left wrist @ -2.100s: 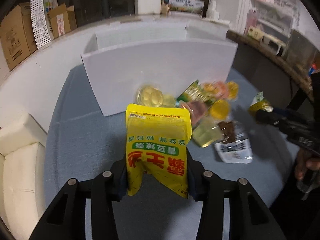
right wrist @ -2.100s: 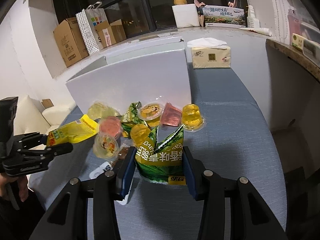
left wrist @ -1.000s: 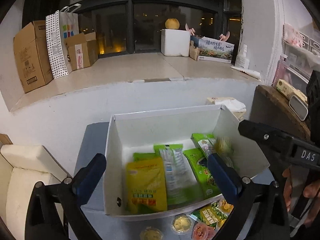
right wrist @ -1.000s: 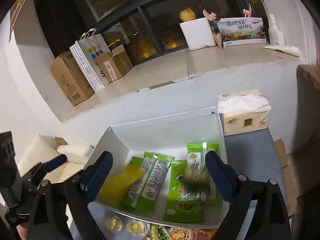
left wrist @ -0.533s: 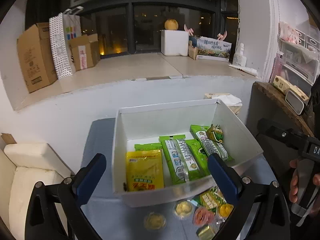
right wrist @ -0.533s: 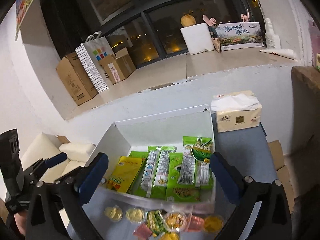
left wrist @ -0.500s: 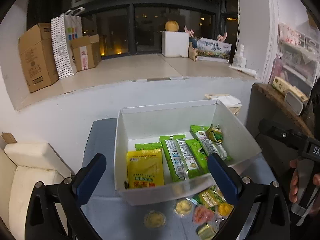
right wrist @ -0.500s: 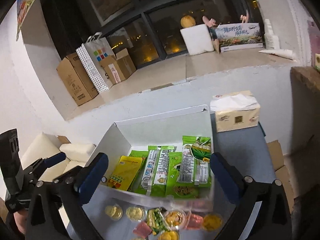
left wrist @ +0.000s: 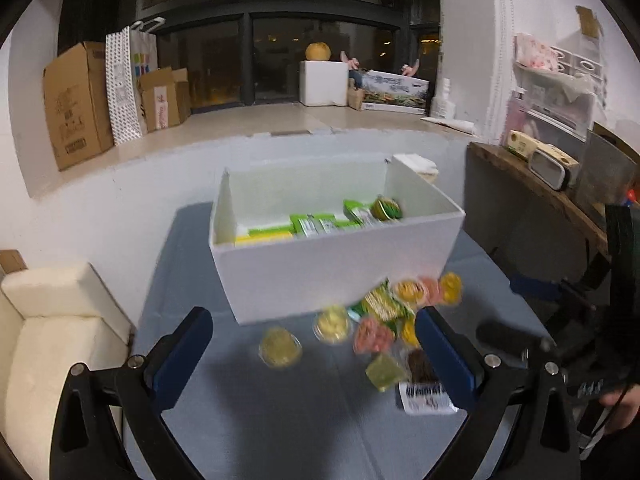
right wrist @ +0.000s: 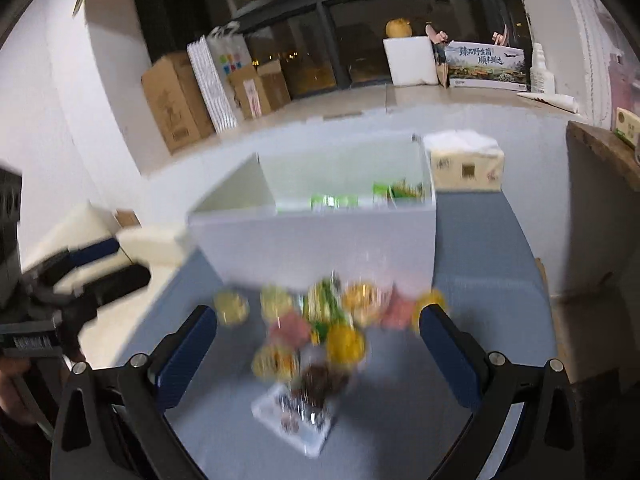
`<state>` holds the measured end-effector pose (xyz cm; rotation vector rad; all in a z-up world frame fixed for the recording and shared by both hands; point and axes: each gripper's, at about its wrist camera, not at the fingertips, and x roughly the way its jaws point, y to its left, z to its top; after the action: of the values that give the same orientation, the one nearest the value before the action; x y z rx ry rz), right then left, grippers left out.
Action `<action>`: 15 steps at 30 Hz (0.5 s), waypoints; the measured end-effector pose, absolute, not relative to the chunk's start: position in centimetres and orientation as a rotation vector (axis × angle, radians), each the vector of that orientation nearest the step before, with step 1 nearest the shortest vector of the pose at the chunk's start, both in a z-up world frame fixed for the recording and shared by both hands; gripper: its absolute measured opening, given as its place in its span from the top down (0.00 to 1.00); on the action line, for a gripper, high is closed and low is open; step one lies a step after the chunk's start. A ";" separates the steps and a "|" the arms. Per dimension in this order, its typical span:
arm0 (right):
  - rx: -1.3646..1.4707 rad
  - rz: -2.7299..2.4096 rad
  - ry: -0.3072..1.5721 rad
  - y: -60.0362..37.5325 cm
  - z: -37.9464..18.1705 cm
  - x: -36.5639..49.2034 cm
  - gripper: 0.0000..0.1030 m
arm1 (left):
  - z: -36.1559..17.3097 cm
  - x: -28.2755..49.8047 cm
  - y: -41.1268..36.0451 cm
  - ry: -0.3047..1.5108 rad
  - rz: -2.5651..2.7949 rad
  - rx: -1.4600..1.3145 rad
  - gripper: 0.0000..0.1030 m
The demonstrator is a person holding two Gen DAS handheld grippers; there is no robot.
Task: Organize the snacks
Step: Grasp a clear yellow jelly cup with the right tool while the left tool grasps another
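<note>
Both my grippers hang over the blue-grey surface [left wrist: 256,412], empty. Left gripper [left wrist: 314,354]: fingers spread wide, nothing between the pads. Right gripper [right wrist: 318,354]: fingers have just been opening and now stand fully apart, nothing gripped. White box [left wrist: 340,268] sits at the far side, with green and yellow packets [left wrist: 316,226] inside. Loose jelly cups [left wrist: 280,347] and wrapped snacks lie clustered just in front of the box; right view is blurred.

Black claw [left wrist: 312,354] frames w/ blue pads, silver screws.
</note>
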<state>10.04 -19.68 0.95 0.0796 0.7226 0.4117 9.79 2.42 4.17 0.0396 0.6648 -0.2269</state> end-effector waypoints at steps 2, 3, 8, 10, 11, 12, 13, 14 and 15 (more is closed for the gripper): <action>0.040 0.419 0.706 -19.3 0.0 8.5 0.00 | 2.6 9.7 2.9 0.696 -0.199 0.029 0.00; 0.027 0.417 0.705 -19.1 -0.3 8.1 0.00 | 1.9 9.8 3.2 0.718 -0.195 0.015 0.00; -0.040 0.468 0.696 -17.2 -1.6 7.2 0.00 | 0.2 8.9 4.7 0.720 -0.158 -0.047 0.00; -0.065 0.483 0.711 -16.2 -2.3 7.3 0.00 | 0.0 8.7 5.0 0.718 -0.148 -0.047 0.00; -0.083 0.492 0.720 -15.5 -2.7 7.4 0.00 | -0.1 8.6 5.2 0.714 -0.148 -0.051 0.00; -0.094 0.502 0.720 -15.0 -3.0 7.5 0.00 | -0.1 8.5 5.3 0.710 -0.147 -0.051 0.00; -0.100 0.507 0.715 -14.6 -3.2 7.6 0.00 | 0.0 8.5 5.4 0.707 -0.144 -0.053 0.00; -0.111 0.510 0.714 -14.1 -3.5 7.8 0.00 | 0.0 8.5 5.5 0.706 -0.141 -0.055 0.00; -0.122 0.512 0.717 -13.6 -3.7 8.0 0.00 | 0.0 8.5 5.5 0.706 -0.138 -0.058 0.00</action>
<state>8.01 -13.63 -3.68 -0.1223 0.7168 0.5120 8.53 5.54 -0.05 -0.0576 0.7060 -0.1377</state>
